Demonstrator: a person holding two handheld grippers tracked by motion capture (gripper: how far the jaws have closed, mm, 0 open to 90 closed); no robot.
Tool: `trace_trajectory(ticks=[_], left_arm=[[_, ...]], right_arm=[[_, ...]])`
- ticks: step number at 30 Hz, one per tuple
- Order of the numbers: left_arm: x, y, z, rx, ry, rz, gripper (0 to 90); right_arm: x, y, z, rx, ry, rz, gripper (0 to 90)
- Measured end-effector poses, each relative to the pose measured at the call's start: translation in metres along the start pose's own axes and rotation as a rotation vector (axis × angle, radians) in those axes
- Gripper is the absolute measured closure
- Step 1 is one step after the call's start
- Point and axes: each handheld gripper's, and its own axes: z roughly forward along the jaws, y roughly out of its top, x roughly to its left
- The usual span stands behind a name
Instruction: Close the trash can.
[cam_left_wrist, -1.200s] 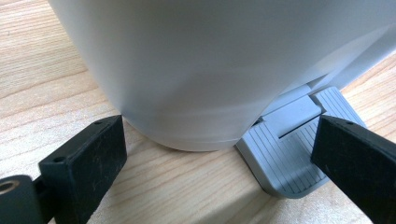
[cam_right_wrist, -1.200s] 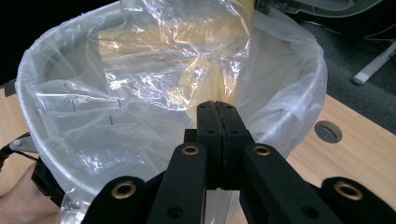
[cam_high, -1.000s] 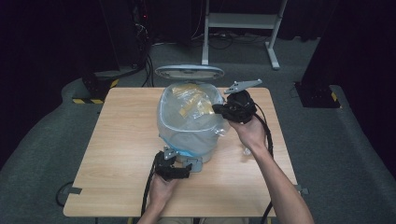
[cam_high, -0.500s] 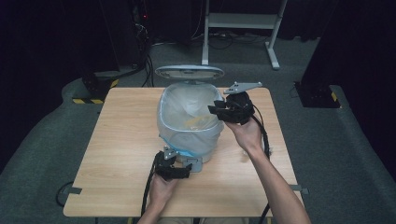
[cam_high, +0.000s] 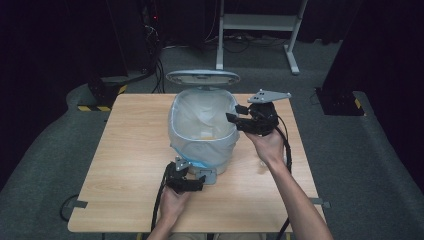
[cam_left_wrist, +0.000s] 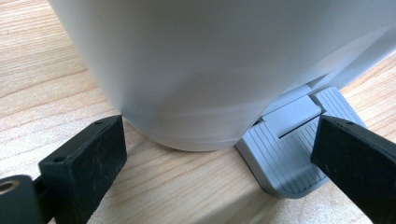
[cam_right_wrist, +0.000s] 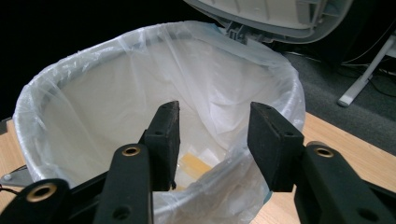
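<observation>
I see the right hand-held gripper (cam_high: 235, 114) at the bin (cam_high: 202, 145) rim, jaws just opened, gripping nothing. Left hand-held gripper (cam_high: 196, 179), jaws wide, straddles the pedal (cam_left_wrist: 294, 149) near the table (cam_high: 125, 150) edge.

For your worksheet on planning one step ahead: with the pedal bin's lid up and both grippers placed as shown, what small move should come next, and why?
Probably draw the right gripper back from the bin's rim. Its jaws have just been opening and stand empty over the plastic liner, with a yellowish item lying at the bottom. The left gripper sits at the grey pedal with the lid raised, so the pedal could be released afterwards.
</observation>
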Motion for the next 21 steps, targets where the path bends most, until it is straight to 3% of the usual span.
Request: trace_trajectory(ticks=[7,21], left_arm=[[0.0,0.0,0.0,0.0,0.0,0.0,3.7],[0.0,0.0,0.0,0.0,-0.001,0.0,3.7]], right_arm=[[-0.002,-0.001,-0.012,-0.035,-0.006,0.01,45.9],[-0.005,-0.014,-0.029,-0.093,-0.017,0.012,42.7]])
